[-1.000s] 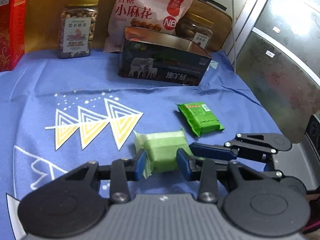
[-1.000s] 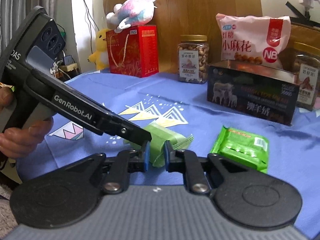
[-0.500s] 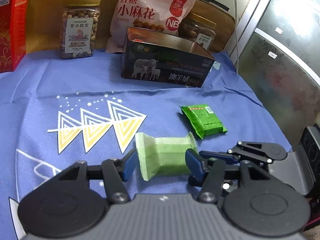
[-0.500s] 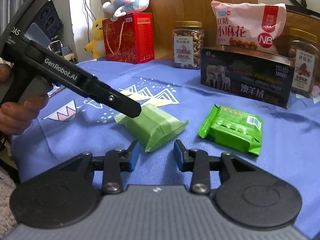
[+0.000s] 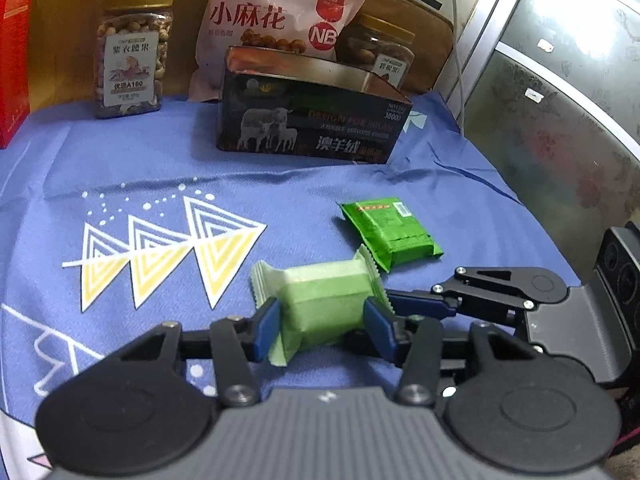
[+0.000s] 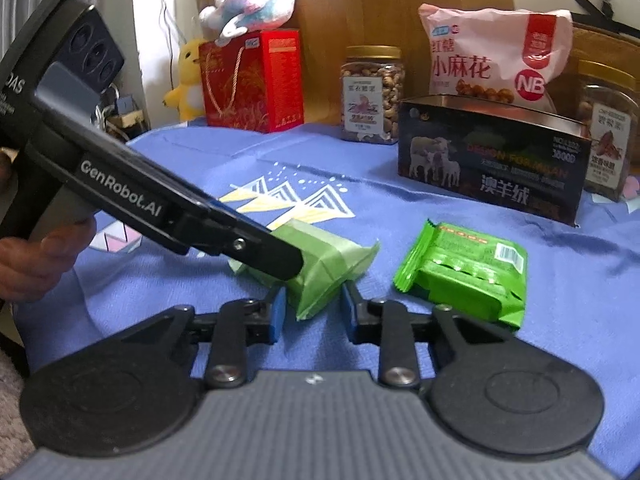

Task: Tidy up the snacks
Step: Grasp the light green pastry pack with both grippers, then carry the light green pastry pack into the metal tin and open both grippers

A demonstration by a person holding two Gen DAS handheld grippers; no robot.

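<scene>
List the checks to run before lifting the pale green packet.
1. Left tongs on pale green packet: ok, pads touch both sides; jaws have just been closing.
2. Right tongs grip: not ok; jaws have just been closing, gaps remain beside the packet's corner.
3. Dark green packet outside both tongs: ok.
4. Black box top open: ok.
5. Room inside box: cannot tell.

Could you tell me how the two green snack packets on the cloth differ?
The pale packet is matte, plain and blocky; the bright packet is glossy and printed, with a barcode label. The pale packet sits between the jaws of both grippers; the bright packet lies untouched beyond them. Both are sealed green wrappers with crimped ends, lying on the blue cloth.
</scene>
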